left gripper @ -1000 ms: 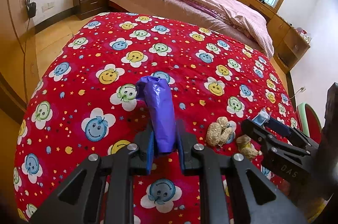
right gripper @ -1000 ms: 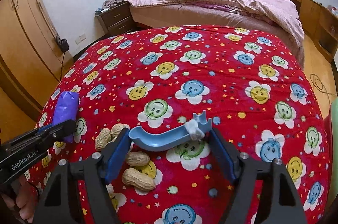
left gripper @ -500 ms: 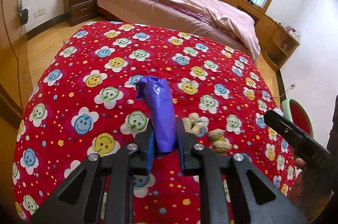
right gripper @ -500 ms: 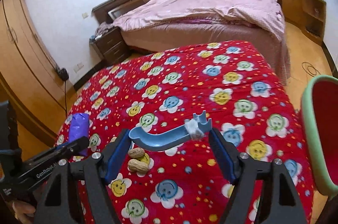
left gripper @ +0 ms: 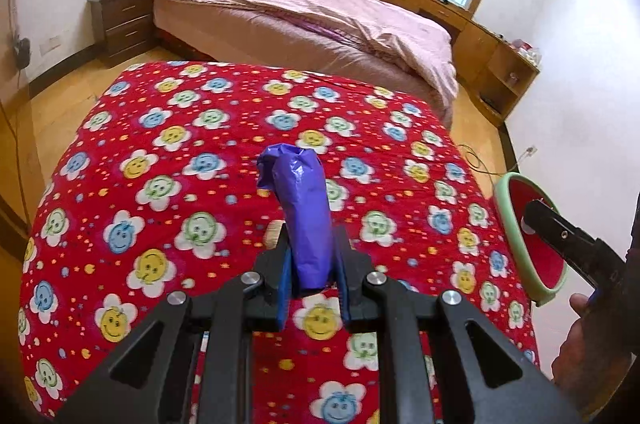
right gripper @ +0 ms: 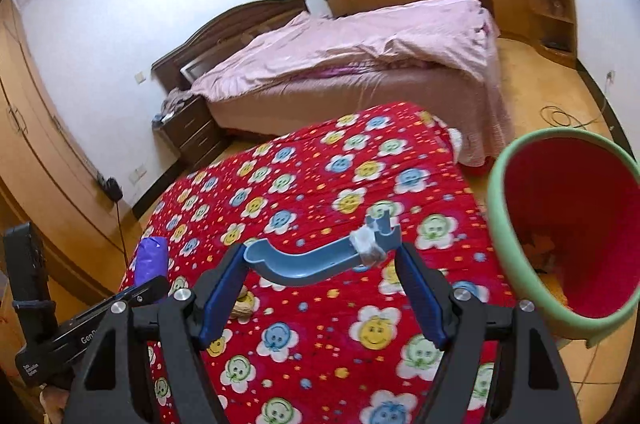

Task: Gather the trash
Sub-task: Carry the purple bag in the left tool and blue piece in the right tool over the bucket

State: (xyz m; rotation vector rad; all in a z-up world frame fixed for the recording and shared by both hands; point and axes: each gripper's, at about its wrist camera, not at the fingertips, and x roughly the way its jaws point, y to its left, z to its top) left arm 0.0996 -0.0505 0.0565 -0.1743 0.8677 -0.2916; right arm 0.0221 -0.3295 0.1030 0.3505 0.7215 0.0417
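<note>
Left gripper (left gripper: 311, 266) tilted downward, jaws clamped on purple bag (left gripper: 301, 212); right gripper (right gripper: 322, 290) likewise, gripping blue plastic piece (right gripper: 312, 260).

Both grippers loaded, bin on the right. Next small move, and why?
Probably carry the right gripper over the bin mouth, then open. Its jaws span the blue plastic piece, held above the red cloth, and the bin's opening sits just to its right, already holding scraps. The left gripper is clamped on the purple wrapper, farther from the bin, so it goes second.
</note>
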